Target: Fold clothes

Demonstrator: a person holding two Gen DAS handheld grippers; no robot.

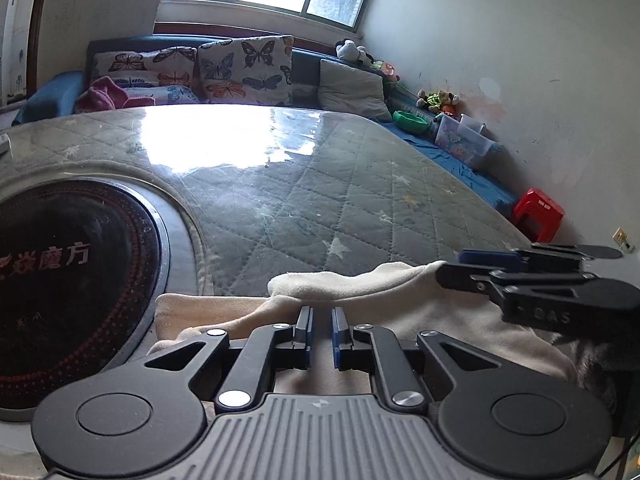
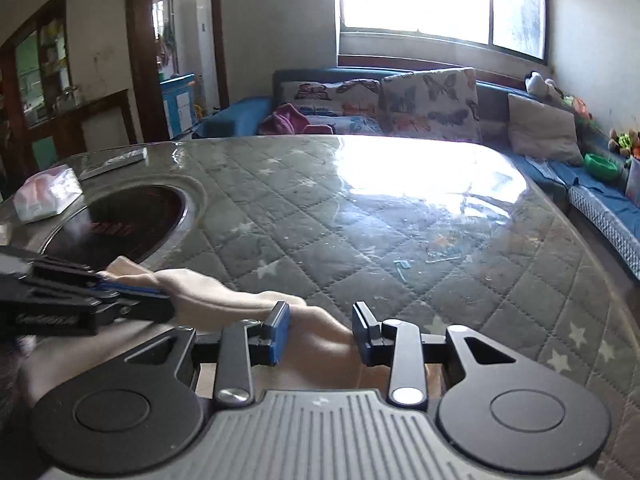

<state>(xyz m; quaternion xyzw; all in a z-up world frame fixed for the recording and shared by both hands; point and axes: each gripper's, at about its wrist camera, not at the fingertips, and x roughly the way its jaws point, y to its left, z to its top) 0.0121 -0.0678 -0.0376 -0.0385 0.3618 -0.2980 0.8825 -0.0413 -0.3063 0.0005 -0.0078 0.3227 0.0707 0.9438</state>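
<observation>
A cream fleece garment (image 1: 360,292) lies at the near edge of the quilted table (image 1: 320,192). My left gripper (image 1: 321,334) is nearly shut, its blue pads pinching a fold of the cream garment. It also shows from the side in the right wrist view (image 2: 132,290), clamped on the cloth. My right gripper (image 2: 320,332) is open, its pads either side of the cream garment (image 2: 240,300) without gripping it. It also shows at the right of the left wrist view (image 1: 480,268), over the cloth's edge.
A round black cooktop (image 1: 72,280) is set into the table at the left. A tissue pack (image 2: 44,196) and a remote (image 2: 116,162) lie beyond it. A sofa with butterfly cushions (image 1: 240,68) stands behind the table. A red stool (image 1: 538,214) is at the right.
</observation>
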